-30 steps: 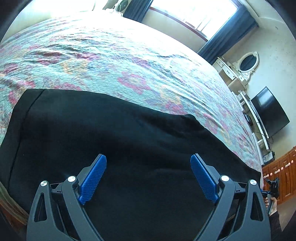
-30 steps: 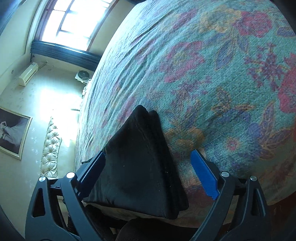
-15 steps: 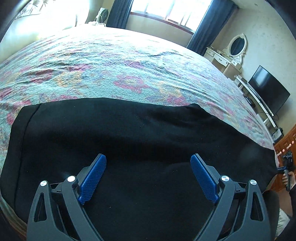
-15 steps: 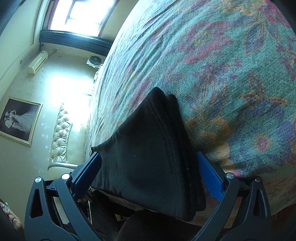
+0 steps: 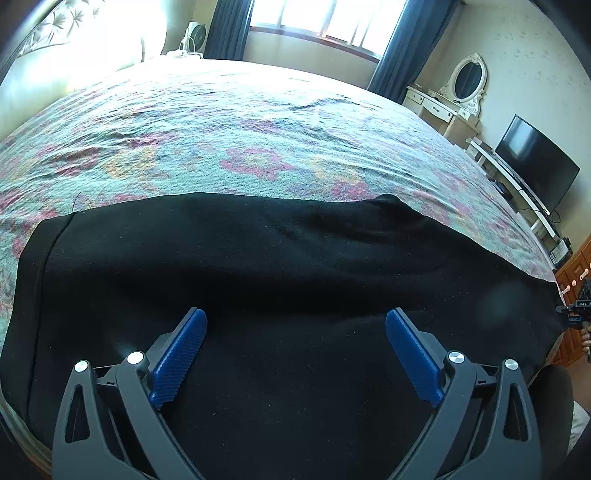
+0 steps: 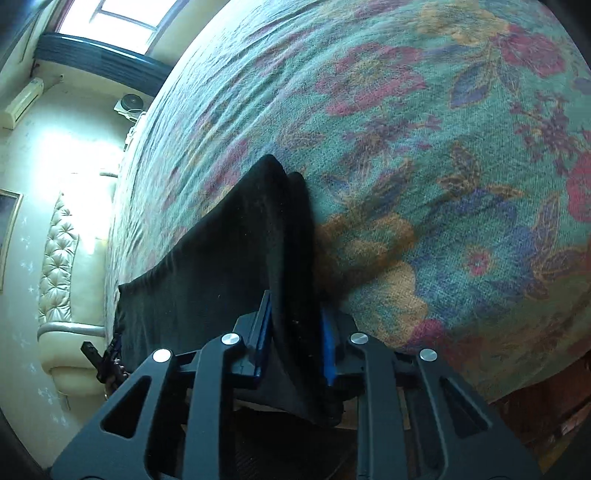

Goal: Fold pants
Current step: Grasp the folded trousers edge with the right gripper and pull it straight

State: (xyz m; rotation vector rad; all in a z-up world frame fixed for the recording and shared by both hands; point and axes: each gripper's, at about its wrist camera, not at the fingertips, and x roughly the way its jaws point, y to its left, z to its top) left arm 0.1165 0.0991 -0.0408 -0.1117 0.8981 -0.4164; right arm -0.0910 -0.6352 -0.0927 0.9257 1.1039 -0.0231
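Note:
Black pants (image 5: 258, 258) lie stretched across the near edge of a floral bedspread (image 5: 240, 129). My left gripper (image 5: 295, 314) hovers over the middle of the cloth; its jaws are wide and still opening, and its blue pads (image 5: 177, 354) grip nothing. In the right wrist view the end of the pants (image 6: 229, 251) stands up in a narrow fold. My right gripper (image 6: 295, 302) is closing, with its pads pressed on both sides of that fold. The bedspread (image 6: 443, 147) fills the space beyond it.
A television (image 5: 535, 166) and a dressing table with an oval mirror (image 5: 465, 79) stand along the right wall. A wooden cabinet (image 5: 569, 273) is at the bed's right corner. A tufted headboard (image 6: 55, 266) and a fan (image 5: 194, 35) are at the far end.
The right jaws went from wide open around the pants' end to pinched on it. The left view rolled towards level, its jaws staying wide over the cloth.

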